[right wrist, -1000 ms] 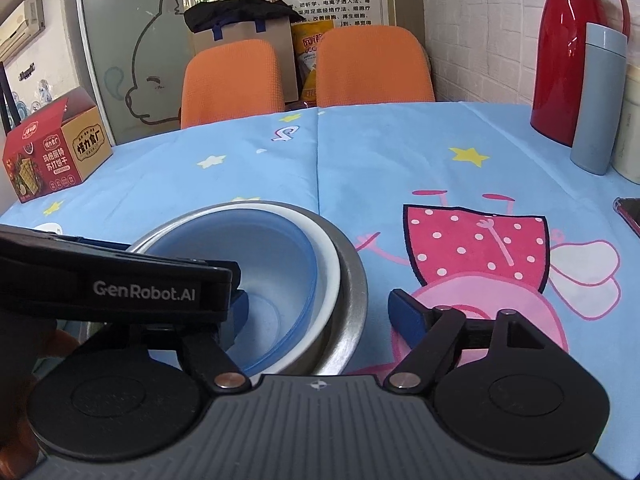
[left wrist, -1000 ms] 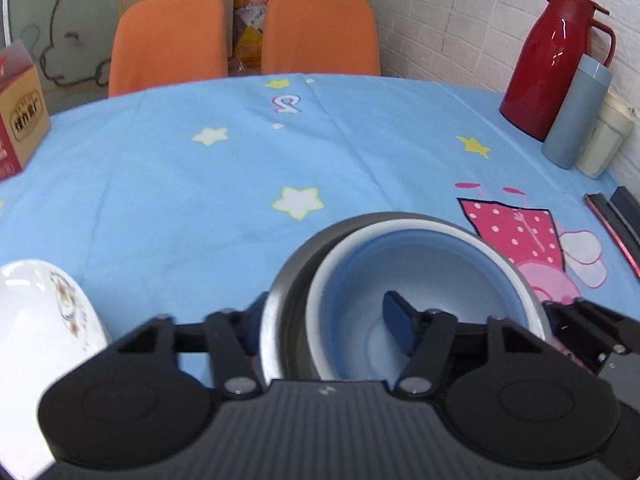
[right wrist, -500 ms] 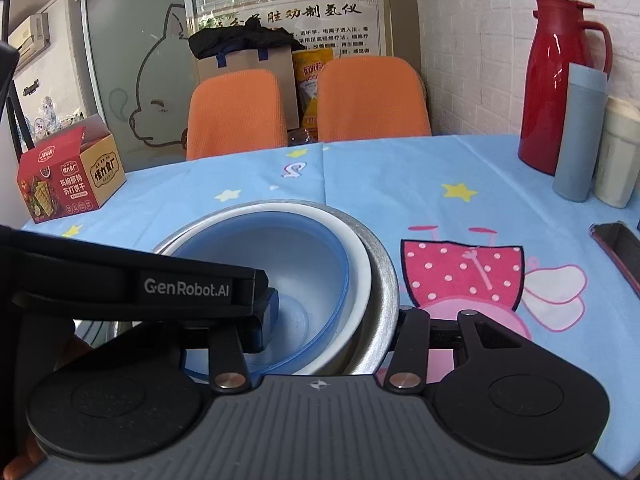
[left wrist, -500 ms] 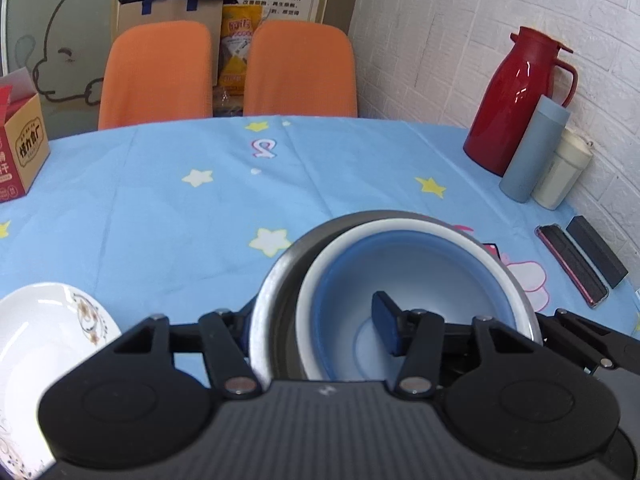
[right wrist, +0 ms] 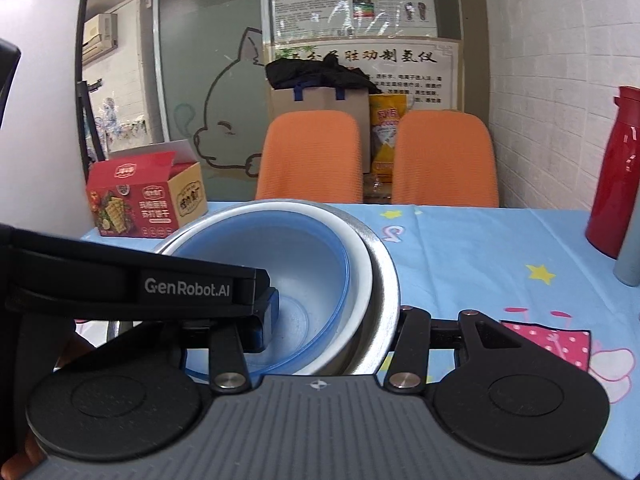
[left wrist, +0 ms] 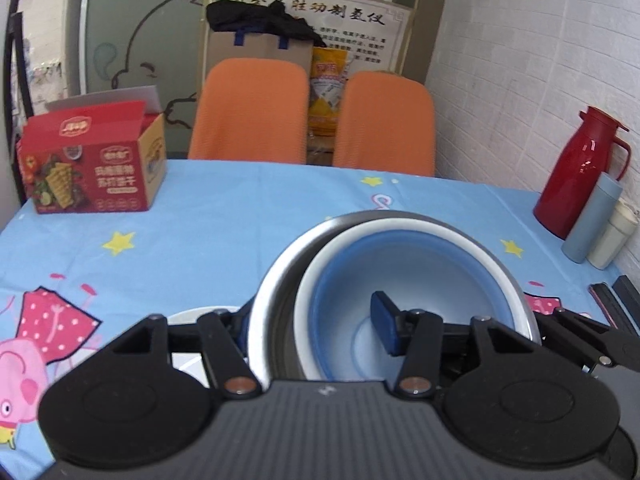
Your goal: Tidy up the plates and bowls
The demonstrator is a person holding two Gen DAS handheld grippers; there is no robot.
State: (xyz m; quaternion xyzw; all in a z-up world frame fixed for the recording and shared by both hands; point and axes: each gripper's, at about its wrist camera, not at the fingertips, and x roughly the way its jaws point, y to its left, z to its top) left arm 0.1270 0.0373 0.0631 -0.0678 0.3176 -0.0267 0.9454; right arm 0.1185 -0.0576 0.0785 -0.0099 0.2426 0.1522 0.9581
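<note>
Three nested bowls hang above the blue tablecloth: a steel bowl outside, a white bowl in it, a blue bowl innermost. My left gripper is shut on the stack's left wall, one finger outside the steel and one inside the blue bowl. My right gripper holds the opposite wall of the steel bowl; its jaws are opening slightly, with the wall still pressed between them. A white plate lies on the table under the left finger.
A red snack box stands at the back left, and two orange chairs are behind the table. A red thermos, a grey-blue flask and a cream cup line the right wall. Dark flat items lie beside them.
The right gripper's jaws closed from wide open onto the stack's right wall. Both grippers then rose with the bowls, and the table has dropped lower in both views.
</note>
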